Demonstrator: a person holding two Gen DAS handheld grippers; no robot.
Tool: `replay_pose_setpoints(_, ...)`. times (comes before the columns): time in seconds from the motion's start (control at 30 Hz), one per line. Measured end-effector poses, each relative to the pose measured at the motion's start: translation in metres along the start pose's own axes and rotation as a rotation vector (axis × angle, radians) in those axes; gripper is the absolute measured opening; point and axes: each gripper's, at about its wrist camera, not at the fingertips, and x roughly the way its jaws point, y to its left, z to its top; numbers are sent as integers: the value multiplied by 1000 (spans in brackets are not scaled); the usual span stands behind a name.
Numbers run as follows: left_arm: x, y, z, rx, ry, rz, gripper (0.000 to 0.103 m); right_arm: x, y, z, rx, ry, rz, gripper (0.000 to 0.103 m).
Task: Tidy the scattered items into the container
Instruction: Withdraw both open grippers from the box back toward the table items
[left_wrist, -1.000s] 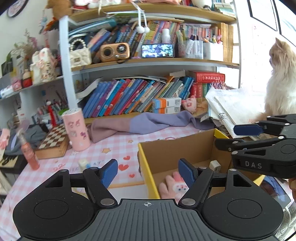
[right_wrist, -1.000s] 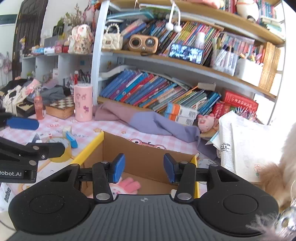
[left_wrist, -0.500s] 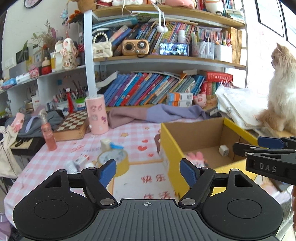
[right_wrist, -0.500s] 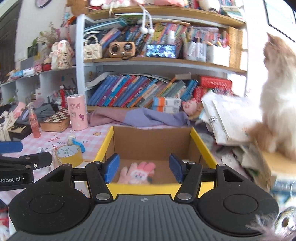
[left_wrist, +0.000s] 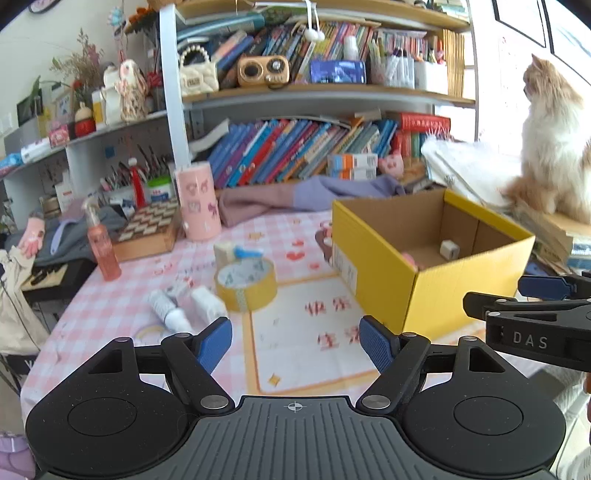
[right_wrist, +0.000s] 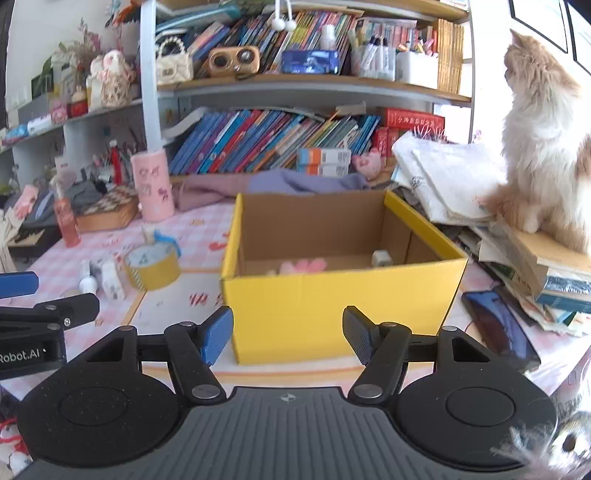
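- My left gripper (left_wrist: 295, 341) hangs over the pink checked tablecloth (left_wrist: 110, 310) with its blue pads spread wide and nothing between them.
- My right gripper (right_wrist: 288, 334) sits just short of the near wall of the yellow cardboard box (right_wrist: 332, 295); its jaws have just been opening, and they stand apart now with nothing held.
- Inside the box, beyond my right gripper, lie a pink plush glove (right_wrist: 304, 265) toward the left and a small white cube (right_wrist: 380, 257) toward the back right corner.
- Ahead and left of my left gripper stands a roll of yellow tape (left_wrist: 245, 284) on its flat side, well apart from the box.
- Just left of the tape lie two small white bottles (left_wrist: 168, 308) on their sides, close together.
- Behind the tape rests a small pale block with a blue clip-like piece (left_wrist: 236, 253); I cannot tell exactly what it is.
- Farther off to the left stand a pink cylinder (left_wrist: 197, 201), a checkered board box (left_wrist: 147, 229) and an orange-pink spray bottle (left_wrist: 101, 243).
- A lilac and pink cloth (left_wrist: 295, 194) lies bunched along the back of the table, under shelves (left_wrist: 314, 90) crowded with leaning books.
- To the right of my right gripper a dark phone (right_wrist: 498, 328) lies flat by the box.
- Beyond it, a fluffy cream and orange cat (right_wrist: 543, 147) sits on a stack of books and papers (right_wrist: 535, 258), facing away.
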Motion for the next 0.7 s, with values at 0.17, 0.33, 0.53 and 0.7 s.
replay_pose_setpoints(0.17,-9,15,-12,-4,16,-6,79,-2,20,-10,-9,32,8,64)
replay_pose_setpoints(0.33,-15,31,-24,-14,47,-3,82,-5,41,-20,-14,58,21,64)
replay_pose_setpoints(0.53,-21,50,-32,-25,58,1,83,-9,64,-25,-33,67,41,66)
replay_pose_setpoints(0.7,-25,66,-37,-46,64,14,85,-10,82,-26,-60,78,65,67)
